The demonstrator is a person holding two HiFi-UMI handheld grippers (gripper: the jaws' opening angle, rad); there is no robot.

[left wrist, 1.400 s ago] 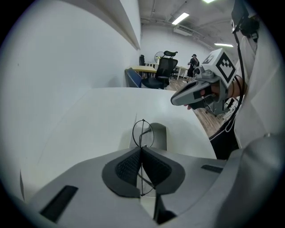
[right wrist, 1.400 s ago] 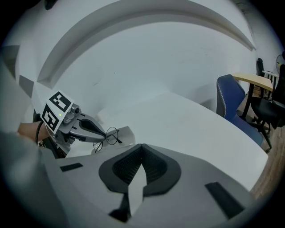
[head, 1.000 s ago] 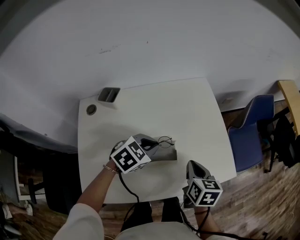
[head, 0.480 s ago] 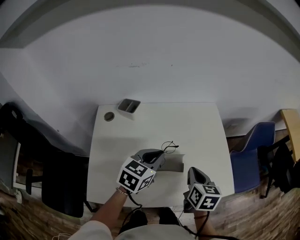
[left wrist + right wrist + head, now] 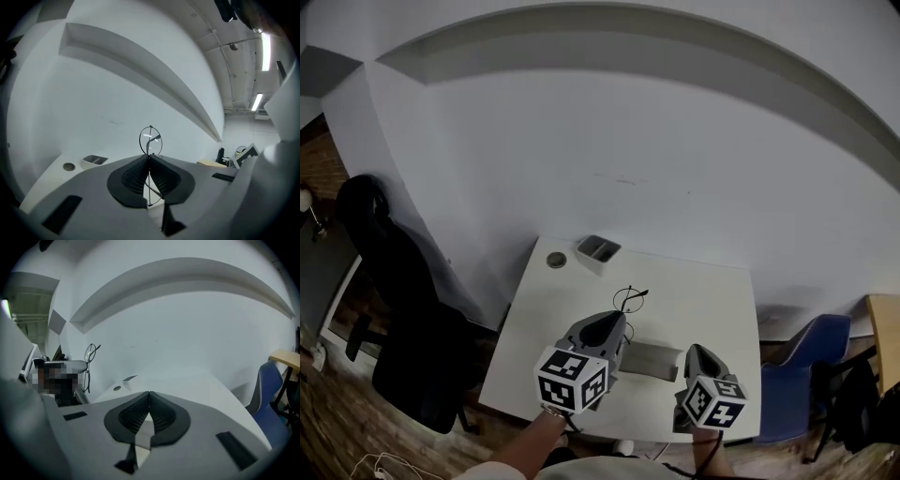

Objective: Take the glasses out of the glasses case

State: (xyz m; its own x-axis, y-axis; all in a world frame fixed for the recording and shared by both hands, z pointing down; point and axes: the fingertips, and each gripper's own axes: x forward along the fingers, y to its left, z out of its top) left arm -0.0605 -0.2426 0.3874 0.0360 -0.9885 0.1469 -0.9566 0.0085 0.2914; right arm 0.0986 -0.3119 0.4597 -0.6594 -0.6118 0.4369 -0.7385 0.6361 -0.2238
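Observation:
In the head view my left gripper (image 5: 619,321) is shut on thin wire-rimmed glasses (image 5: 628,300) and holds them in the air above the white table (image 5: 712,291). The left gripper view shows one round lens (image 5: 150,140) standing just past the closed tips of the gripper (image 5: 149,157), with a temple running down between the pads. The grey glasses case (image 5: 654,360) lies on the table between both grippers. To its right, my right gripper (image 5: 698,356) is shut with nothing in it (image 5: 149,392). From its view, the glasses (image 5: 89,355) hang at the left.
A small grey tray (image 5: 598,249) and a round inset (image 5: 556,260) sit at the table's far left corner. A black office chair (image 5: 403,309) stands left of the table, a blue chair (image 5: 811,375) right of it. A white wall lies behind.
The left gripper has risen off the case with the glasses in it and rolled. The right gripper has lifted a little. The head view has tilted up toward the wall.

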